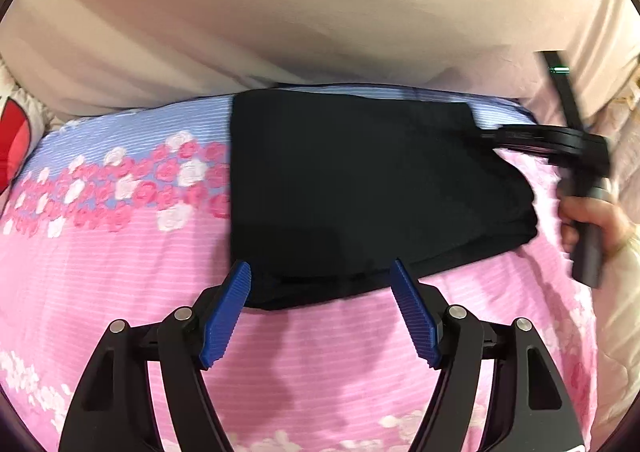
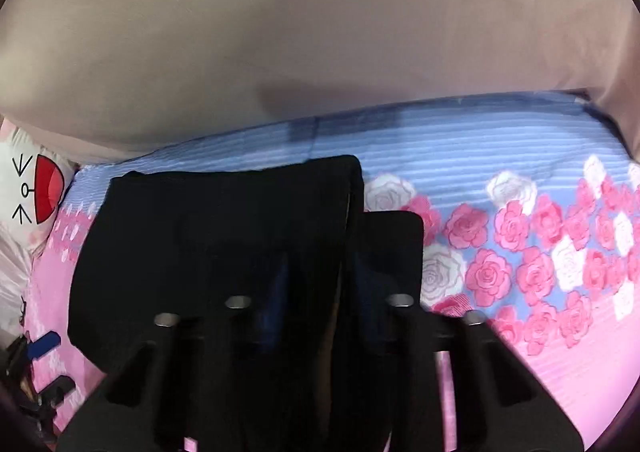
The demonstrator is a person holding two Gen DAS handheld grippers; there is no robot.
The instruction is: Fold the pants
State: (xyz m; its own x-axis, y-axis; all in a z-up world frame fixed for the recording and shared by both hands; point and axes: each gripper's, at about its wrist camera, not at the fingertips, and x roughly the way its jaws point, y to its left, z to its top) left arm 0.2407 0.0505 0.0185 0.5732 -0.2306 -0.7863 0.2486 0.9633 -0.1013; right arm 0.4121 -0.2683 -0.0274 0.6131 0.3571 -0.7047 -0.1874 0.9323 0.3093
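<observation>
Black pants (image 1: 360, 187) lie folded into a rough rectangle on a pink and blue flowered bedsheet (image 1: 120, 252). My left gripper (image 1: 320, 268) is open, its blue pads (image 1: 224, 312) spread over the near edge of the pants and touching nothing. My right gripper (image 1: 480, 131), held by a hand (image 1: 592, 219), reaches the far right corner of the pants. In the right wrist view the right gripper (image 2: 320, 272) is shut on a raised flap of the black pants (image 2: 200, 236), which hides its pads. The left gripper (image 2: 44, 346) shows at the lower left there.
A beige padded surface (image 1: 280, 11) rises behind the bed. A white plush with a red mouth (image 2: 36, 187) sits at the bed's far left corner. The flowered bedsheet (image 2: 520, 252) stretches to the right of the pants.
</observation>
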